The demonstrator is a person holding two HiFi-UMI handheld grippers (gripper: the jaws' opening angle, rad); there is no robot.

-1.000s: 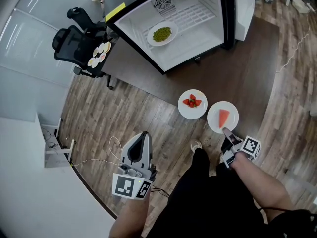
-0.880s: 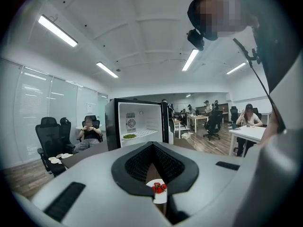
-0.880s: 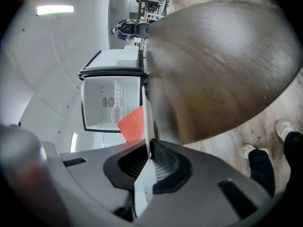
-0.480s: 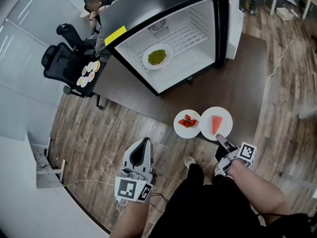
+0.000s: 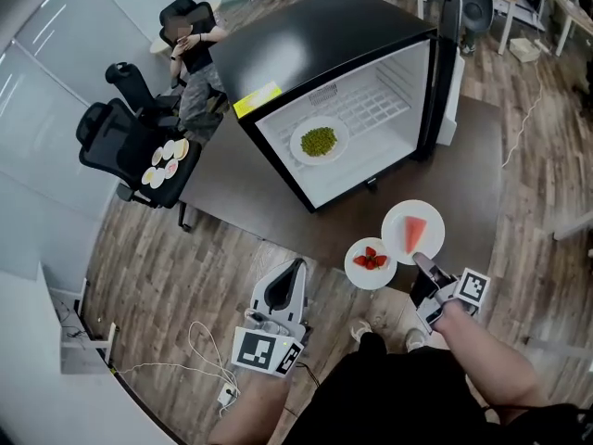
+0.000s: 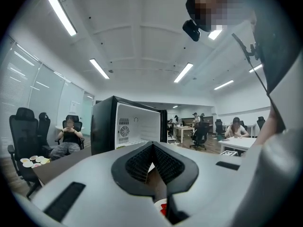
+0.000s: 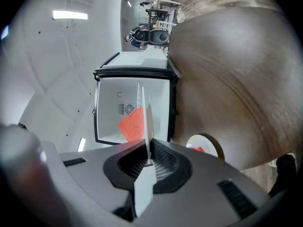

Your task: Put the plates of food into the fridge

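As right gripper (image 5: 421,260) pinches its rim, round white plate (image 5: 397,228), red wedge (image 5: 416,234).

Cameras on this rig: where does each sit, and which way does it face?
Head view: on the person's head, looking steeply down at the open fridge; forearms, legs, left gripper and right gripper show.
Left gripper view: on the left gripper, looking level at the fridge; its shut jaws and the person's upper body show.
Right gripper view: on the right gripper, rolled sideways, looking past the held watermelon plate into the fridge; its jaws show.
Shared: all see the fridge; head and right gripper views share the strawberry plate.
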